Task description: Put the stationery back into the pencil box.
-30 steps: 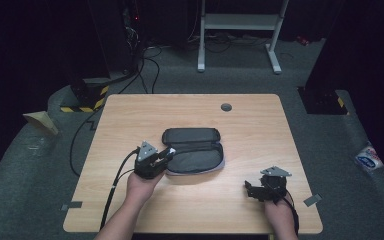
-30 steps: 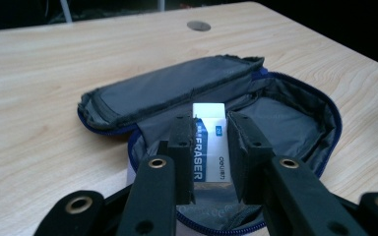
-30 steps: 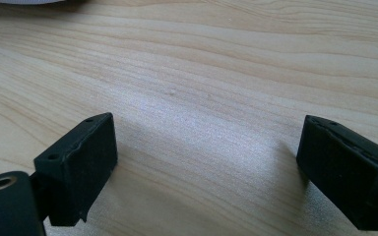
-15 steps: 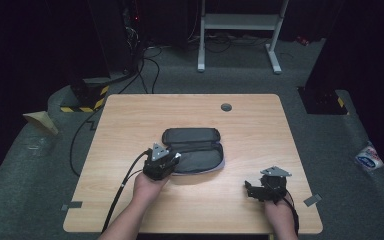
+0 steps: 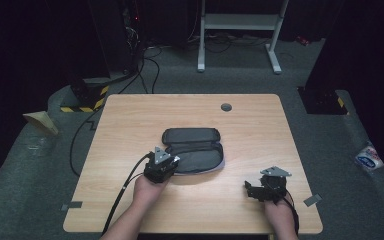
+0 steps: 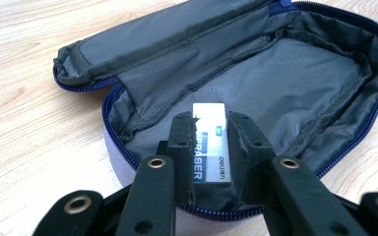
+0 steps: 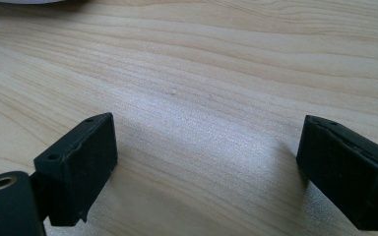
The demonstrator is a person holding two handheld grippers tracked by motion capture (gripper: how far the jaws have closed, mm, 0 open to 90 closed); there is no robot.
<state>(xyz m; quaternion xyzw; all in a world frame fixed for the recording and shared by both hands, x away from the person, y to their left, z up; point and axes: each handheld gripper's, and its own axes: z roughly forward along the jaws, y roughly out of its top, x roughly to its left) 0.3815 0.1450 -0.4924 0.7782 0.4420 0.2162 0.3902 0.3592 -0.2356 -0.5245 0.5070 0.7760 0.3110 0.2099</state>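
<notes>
A dark grey pencil case (image 5: 192,150) with a blue zip lies open at the middle of the wooden table (image 5: 130,125). My left gripper (image 5: 161,165) is at its front left rim, shut on a white eraser (image 6: 210,142) in a dark sleeve. In the left gripper view the eraser sits just over the case's rim, above the grey lining (image 6: 285,78). My right gripper (image 5: 266,186) rests near the table's front right, apart from the case. Its jaws stand wide open over bare wood (image 7: 206,98) with nothing between them.
A round cable hole (image 5: 226,107) sits near the table's far edge. A white metal frame (image 5: 240,30) and cables lie on the floor beyond the table. A black cable trails from the left gripper off the front edge.
My left gripper has moved right and forward along the case's front rim with the eraser held in it. The right gripper has stayed put.
</notes>
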